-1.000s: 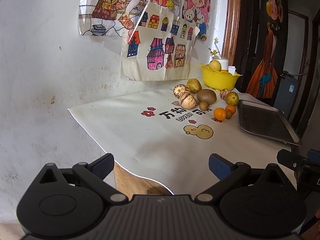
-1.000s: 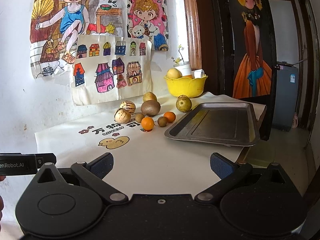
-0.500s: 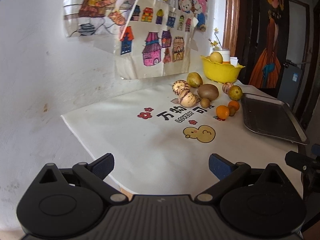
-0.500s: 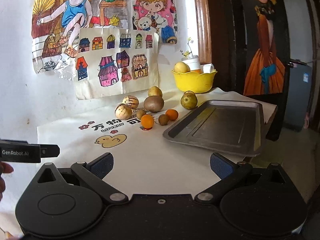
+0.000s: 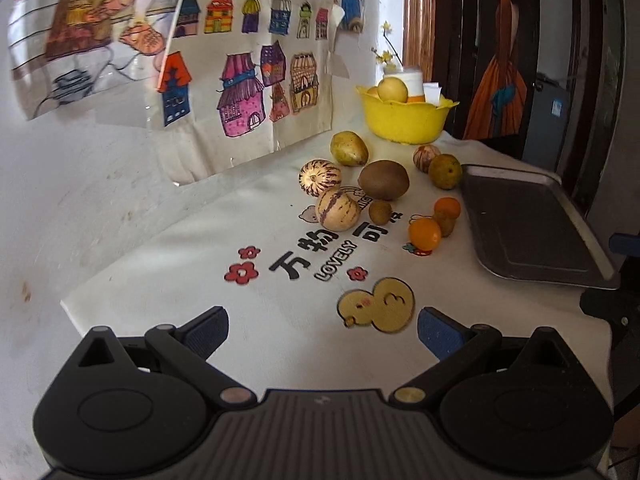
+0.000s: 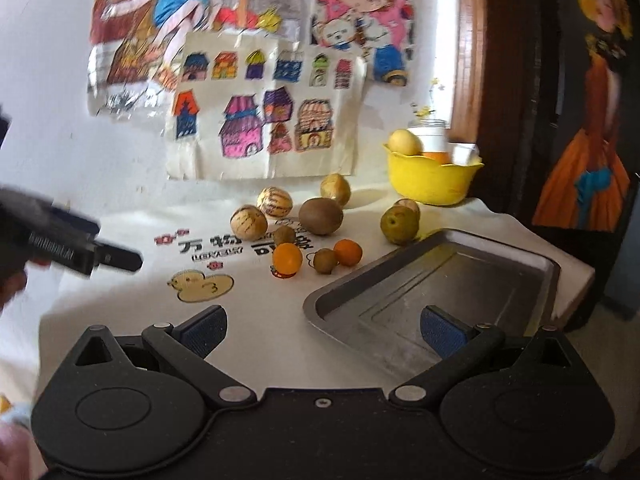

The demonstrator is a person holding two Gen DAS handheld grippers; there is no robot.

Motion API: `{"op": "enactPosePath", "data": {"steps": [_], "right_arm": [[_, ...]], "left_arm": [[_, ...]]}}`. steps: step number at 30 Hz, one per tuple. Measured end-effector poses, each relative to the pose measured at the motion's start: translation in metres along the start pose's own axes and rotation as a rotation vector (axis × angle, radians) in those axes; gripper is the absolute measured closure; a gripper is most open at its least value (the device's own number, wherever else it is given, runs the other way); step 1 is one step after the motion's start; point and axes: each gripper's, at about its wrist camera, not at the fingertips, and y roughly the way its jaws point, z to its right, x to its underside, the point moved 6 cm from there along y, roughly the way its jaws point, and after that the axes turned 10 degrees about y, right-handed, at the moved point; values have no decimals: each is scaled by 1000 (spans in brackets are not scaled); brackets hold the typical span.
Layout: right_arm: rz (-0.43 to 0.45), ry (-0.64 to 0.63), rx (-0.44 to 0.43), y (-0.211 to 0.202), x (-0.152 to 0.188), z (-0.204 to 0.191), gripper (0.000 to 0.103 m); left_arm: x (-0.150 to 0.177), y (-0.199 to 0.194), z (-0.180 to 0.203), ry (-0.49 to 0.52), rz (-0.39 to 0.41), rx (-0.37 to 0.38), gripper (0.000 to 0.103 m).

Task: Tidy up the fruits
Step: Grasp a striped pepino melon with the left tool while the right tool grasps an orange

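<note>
While both sets of fingers stand released and hold nothing, we count loose fruit mid-frame on the bench (image 5: 168, 288): two striped melons (image 5: 337, 209), one yellow pear (image 5: 349, 148), one large kiwi (image 5: 383, 179), two small kiwis (image 5: 379, 212), two oranges (image 5: 424, 233) and one green pear (image 5: 444, 171). A further striped fruit (image 5: 425, 157) sits half hidden behind it. Right of them lies one grey tray (image 6: 460, 280); the yellow bowl (image 6: 434, 180) hides most of its contents. Our left gripper (image 5: 322, 326) and right gripper (image 6: 323, 326) hover low.
</note>
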Motion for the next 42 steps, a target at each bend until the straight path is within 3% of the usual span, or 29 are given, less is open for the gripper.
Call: {"op": "enactPosePath", "data": {"steps": [6, 10, 19, 29, 31, 33, 42], "right_arm": [[-31, -58, -77, 24, -6, -4, 0], [-73, -180, -95, 45, -13, -12, 0], [-136, -496, -127, 92, -20, -36, 4], [-169, -511, -149, 137, -35, -39, 29], [-172, -498, -155, 143, -37, -37, 36], [-166, -487, -163, 147, -39, -37, 50], [-183, -485, -189, 158, -34, -42, 63]], "left_arm": [[-21, 26, -11, -17, 7, -10, 0], [-39, 46, -18, -9, 45, -51, 0], [-63, 95, -24, 11, 86, 18, 0], [-70, 129, -25, -8, 44, 102, 3], [-71, 134, -25, -22, 37, 108, 7], [-72, 139, -26, -39, 28, 120, 11], [-73, 154, -27, -76, -6, 185, 25]]}}
